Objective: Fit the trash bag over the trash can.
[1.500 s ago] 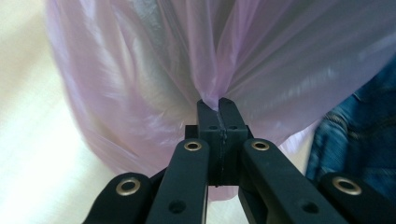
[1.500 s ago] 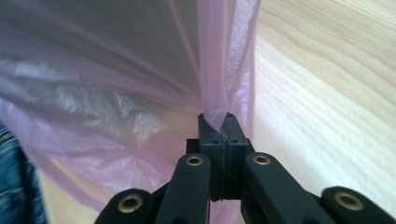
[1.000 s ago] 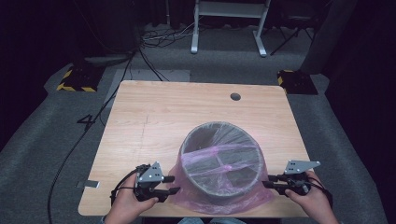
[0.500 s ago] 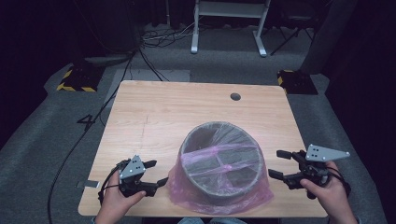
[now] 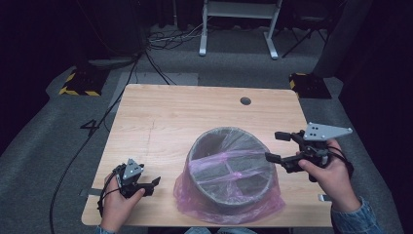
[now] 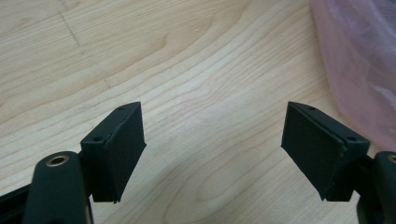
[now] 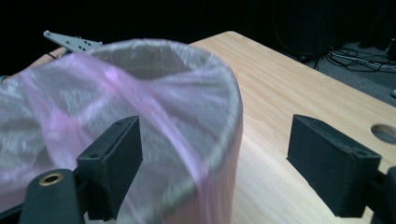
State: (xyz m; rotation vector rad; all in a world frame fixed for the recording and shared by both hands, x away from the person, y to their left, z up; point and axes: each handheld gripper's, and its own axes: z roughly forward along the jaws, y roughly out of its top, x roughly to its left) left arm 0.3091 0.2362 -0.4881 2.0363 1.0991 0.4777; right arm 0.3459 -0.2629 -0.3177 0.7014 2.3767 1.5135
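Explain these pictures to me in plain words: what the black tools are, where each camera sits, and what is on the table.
A person sits at a wooden table with a hand-held two-jaw gripper in each hand. The high view looks down from above; the other two cameras ride on the grippers and look along their black jaws. On the table stands a grey bin wrapped in a pink plastic bag. The left gripper is low by the table, the right gripper raised beside the bin. Both have just been opening; neither holds anything.

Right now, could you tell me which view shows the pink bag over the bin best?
The high view: the pink bag shows whole around the bin. The right gripper view shows one blurred side up close; the left gripper view catches an edge.
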